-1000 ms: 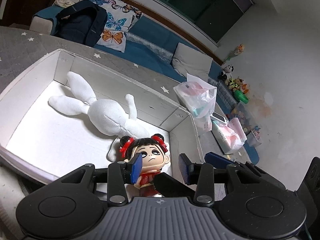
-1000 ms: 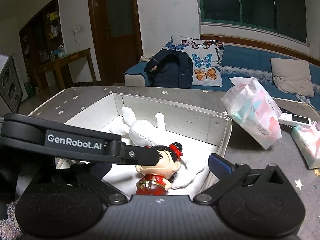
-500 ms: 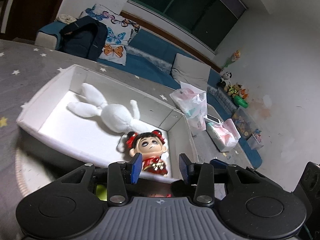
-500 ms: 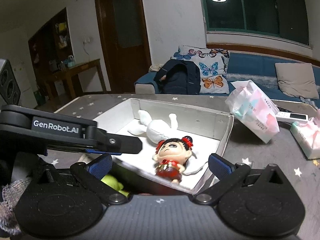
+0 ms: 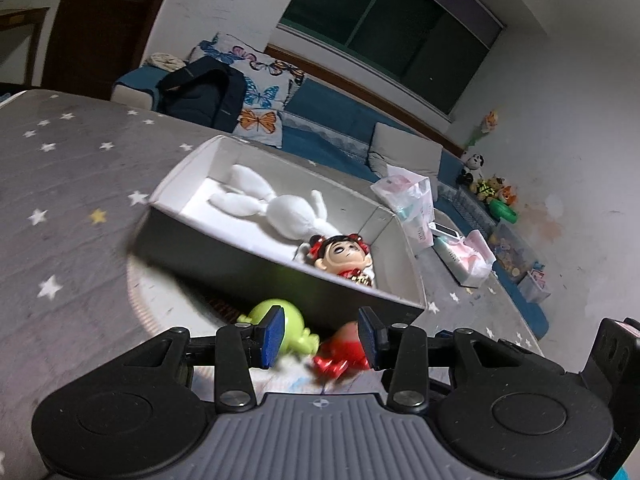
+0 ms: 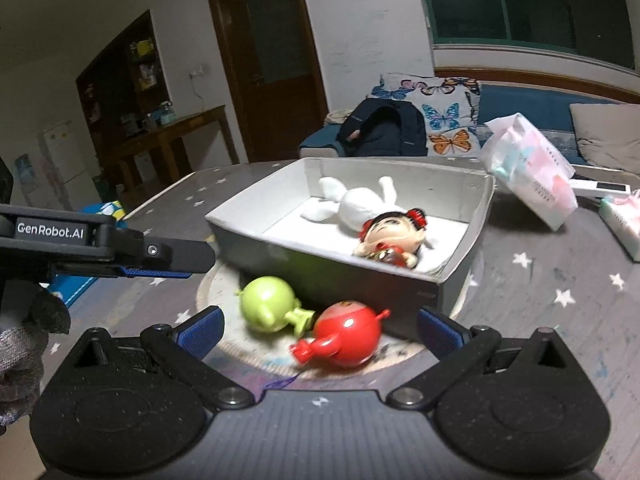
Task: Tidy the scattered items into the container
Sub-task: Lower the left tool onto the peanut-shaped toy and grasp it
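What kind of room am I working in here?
Most likely a home living room: a blue sofa with a butterfly pillow, a wooden door, and a star-patterned table holding the toy box.

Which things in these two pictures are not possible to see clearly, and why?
- Red toy, left wrist view: blurred, partly behind the left gripper.
- Green toy, right wrist view: motion blur hides its face.
- Doll, left wrist view: lower body cut by the box wall.
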